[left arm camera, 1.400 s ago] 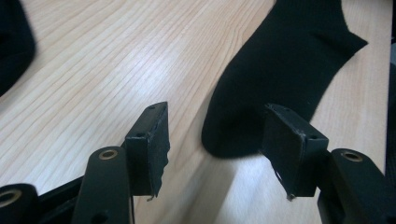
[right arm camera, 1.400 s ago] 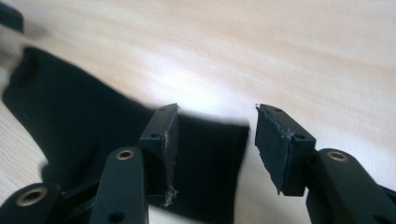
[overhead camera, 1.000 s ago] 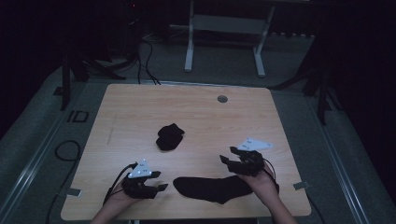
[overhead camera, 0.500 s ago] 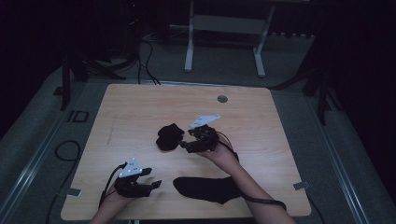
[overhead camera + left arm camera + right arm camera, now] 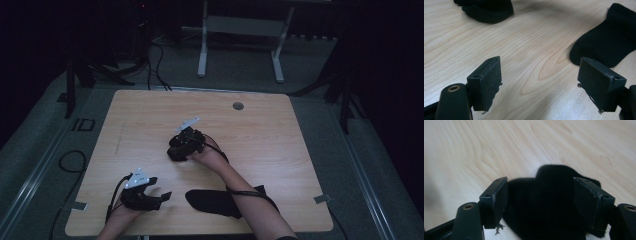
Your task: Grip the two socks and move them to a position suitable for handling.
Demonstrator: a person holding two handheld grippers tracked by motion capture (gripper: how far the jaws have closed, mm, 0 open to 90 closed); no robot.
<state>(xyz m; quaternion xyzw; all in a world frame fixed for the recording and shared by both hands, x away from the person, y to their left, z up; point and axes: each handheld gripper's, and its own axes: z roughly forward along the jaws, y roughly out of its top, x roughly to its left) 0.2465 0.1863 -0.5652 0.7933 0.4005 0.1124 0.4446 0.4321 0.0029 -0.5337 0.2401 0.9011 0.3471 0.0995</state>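
Your right gripper (image 5: pixel 176 148), jaws just opening, straddles the bunched black sock (image 5: pixel 544 207) unclamped; flat sock (image 5: pixel 220 202) lies nearer you; left gripper (image 5: pixel 162 197) beside it, opening, empty.

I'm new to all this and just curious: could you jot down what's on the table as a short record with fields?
surface: wooden table
bunched sock: mid-table, between the open jaws of the right gripper, not yet pinched
flat sock: near edge, under the right forearm
left gripper: open, jaws just widened, bare wood between them
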